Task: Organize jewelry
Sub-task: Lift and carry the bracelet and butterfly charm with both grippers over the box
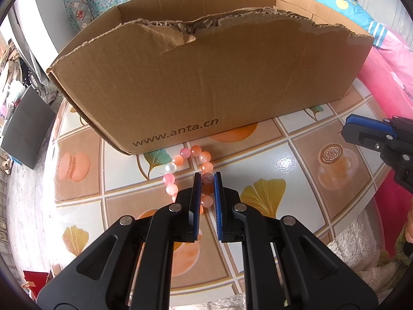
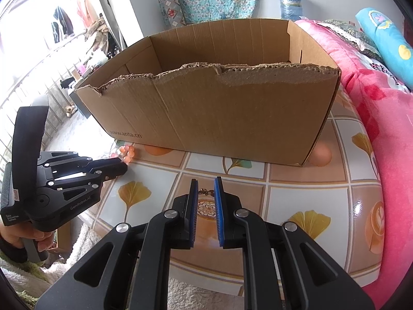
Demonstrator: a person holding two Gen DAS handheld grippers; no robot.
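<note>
Count: one cardboard box (image 1: 206, 77), open top, torn front edge, sitting on one table (image 1: 296, 160) with a tiled leaf-and-coffee print. One bead bracelet (image 1: 178, 160), pink, orange and one white bead; about ten beads are showing in the left view, the rest are sitting behind the fingers. One small gold clasp (image 2: 205, 192), the only piece of that item I can make out. Two grippers, both hand-held.

Left gripper (image 1: 207, 178): pointing steeply down toward the table, jaws sitting nearly closed and pinching the right-hand run of the bracelet, beads wedged between the blue pads. The bracelet loop is lying on the table at 12 o'clock from the fingertips, just beside the box's front wall under its printed web address. In the right view the same gripper (image 2: 124, 164) is coming in at 9 o'clock, tips at the beads (image 2: 127, 152), with a hand (image 2: 38, 242) wrapping the grip at 8 o'clock.

Right gripper (image 2: 206, 184): also angling down, jaws nearly closed, the gold clasp sitting right between the fingertips; looks pinched, but I cannot tell for sure that the pads are pressing it. It is over a coffee-cup tile, near the box's front wall. In the left view it (image 1: 347, 128) is showing at 3 o'clock, well apart from the bracelet.

A pink blanket (image 2: 382, 134) is lying along the table's right edge at 3 o'clock.
</note>
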